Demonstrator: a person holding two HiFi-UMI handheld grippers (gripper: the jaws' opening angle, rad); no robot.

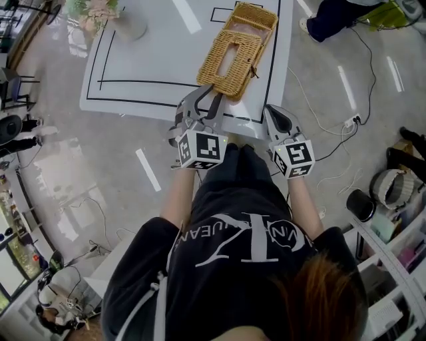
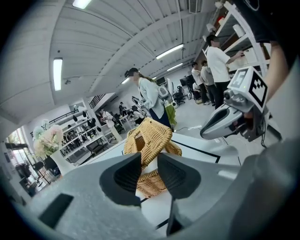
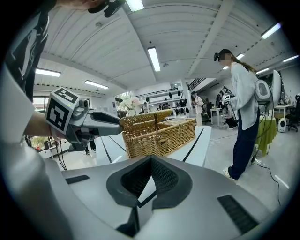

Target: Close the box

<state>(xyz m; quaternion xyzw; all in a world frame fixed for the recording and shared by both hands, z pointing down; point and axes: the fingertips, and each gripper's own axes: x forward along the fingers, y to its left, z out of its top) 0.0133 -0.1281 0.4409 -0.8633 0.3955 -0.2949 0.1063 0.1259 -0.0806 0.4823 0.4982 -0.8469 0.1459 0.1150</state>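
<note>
A wicker box [image 1: 251,18] stands on the white table [image 1: 146,66]. Its lid [image 1: 229,63], which has a rectangular opening, lies tilted over the near part of the box, with its near edge lifted off the rim [image 3: 140,117]. My left gripper [image 1: 208,98] is at that near edge. Its jaws stand apart with the lid's edge [image 2: 151,140] in the gap, and the pads show no clear press on it. My right gripper [image 1: 274,110] hovers at the table's front edge, to the right of the box. It is shut [image 3: 151,161] with nothing in it.
A vase of flowers [image 1: 126,23] stands at the table's far left corner. A person [image 1: 333,16] stands beyond the table on the right. Cables and a power strip [image 1: 349,122] lie on the floor to the right, and shelves [image 1: 393,220] stand farther right.
</note>
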